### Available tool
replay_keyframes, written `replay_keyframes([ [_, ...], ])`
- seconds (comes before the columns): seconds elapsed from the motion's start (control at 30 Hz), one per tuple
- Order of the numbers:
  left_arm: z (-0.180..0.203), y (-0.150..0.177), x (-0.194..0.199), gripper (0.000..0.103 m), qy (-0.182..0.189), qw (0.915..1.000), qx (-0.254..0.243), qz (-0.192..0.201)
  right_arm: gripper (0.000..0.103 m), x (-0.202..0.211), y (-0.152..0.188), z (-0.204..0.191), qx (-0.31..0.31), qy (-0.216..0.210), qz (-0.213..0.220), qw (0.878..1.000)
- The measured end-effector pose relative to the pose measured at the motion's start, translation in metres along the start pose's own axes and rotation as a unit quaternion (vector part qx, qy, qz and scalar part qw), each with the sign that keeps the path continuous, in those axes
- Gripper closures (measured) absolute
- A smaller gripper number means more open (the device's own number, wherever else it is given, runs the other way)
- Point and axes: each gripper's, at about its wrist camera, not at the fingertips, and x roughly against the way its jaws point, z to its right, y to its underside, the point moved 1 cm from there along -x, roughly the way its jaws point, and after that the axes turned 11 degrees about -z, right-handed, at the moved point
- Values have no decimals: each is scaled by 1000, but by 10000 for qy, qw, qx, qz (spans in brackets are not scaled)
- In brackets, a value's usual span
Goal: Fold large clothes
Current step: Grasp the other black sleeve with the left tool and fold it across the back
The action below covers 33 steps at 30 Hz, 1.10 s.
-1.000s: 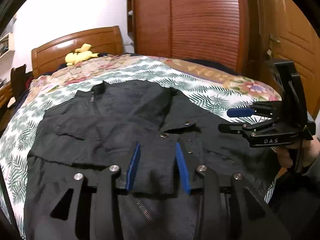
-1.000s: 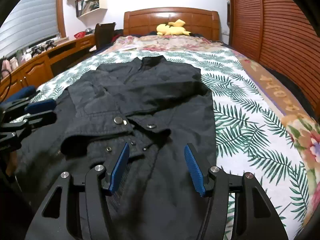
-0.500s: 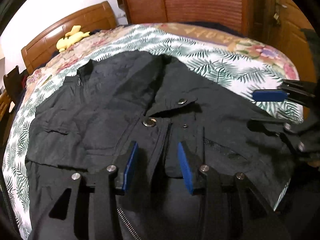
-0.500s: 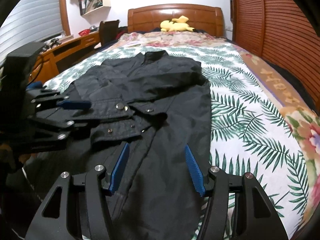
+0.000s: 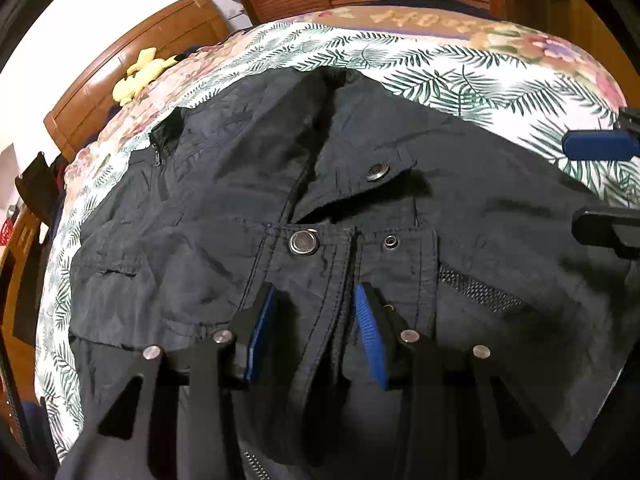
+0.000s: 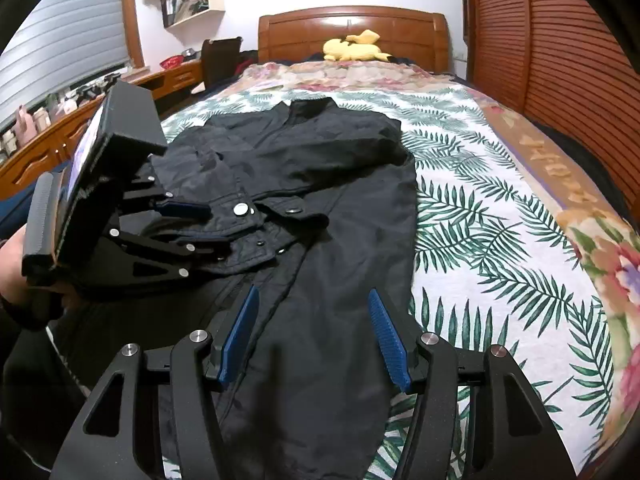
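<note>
A black jacket [image 5: 200, 220] [image 6: 360, 220] lies spread on the bed, collar toward the headboard, with its front flap folded over and the snap buttons showing. My left gripper [image 5: 316, 300] [image 6: 218, 224] hovers low over the snap-button flap [image 5: 304, 264]. Its jaws are partly apart and straddle the flap, and the blue pads do not press on it. My right gripper [image 6: 313, 294] [image 5: 592, 186] stands open just above the jacket's lower front panel, nothing between its fingers. A hand [image 6: 12, 264] holds the left gripper's handle.
The bed has a palm-leaf bedspread [image 6: 480, 240] with free room right of the jacket. A yellow plush toy [image 6: 354, 49] lies by the wooden headboard [image 6: 352, 28]. A slatted wooden wardrobe [image 6: 560, 60] stands right of the bed and a desk [image 6: 60, 136] left of it.
The left gripper moved forward and down over the jacket and tipped steeper, ending close over the snap-button flap. The right gripper has barely shifted.
</note>
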Motion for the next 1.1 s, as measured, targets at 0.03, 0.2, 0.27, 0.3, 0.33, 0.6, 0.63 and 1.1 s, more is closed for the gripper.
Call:
replay_keyframes([
  [0.03,0,1,0,63,-8,10000,-25,23,44,-1,0,-1,10,1,-13,10000],
  [0.2,-1,3,1,64,6,9999,-92,108,45,-5,-1,-4,73,1,-81,9999],
  [0.27,1,6,3,64,-84,9995,-264,169,45,-6,-1,-5,90,-6,-115,9999],
  [0.3,1,7,3,66,-113,9993,-309,177,45,-7,-1,-5,94,-13,-121,9999],
  [0.33,1,9,4,71,-120,9992,-336,177,45,-7,-1,-6,97,-15,-130,9999],
  [0.6,-26,18,25,100,-495,9975,-86,494,45,-10,-9,-10,120,-109,-89,9998],
  [0.63,-31,20,29,100,-517,9972,-19,546,45,-10,-10,-11,130,-118,-87,9998],
  [1.1,-116,64,76,101,-909,9842,974,1165,45,-23,-20,-25,241,-122,-159,9995],
])
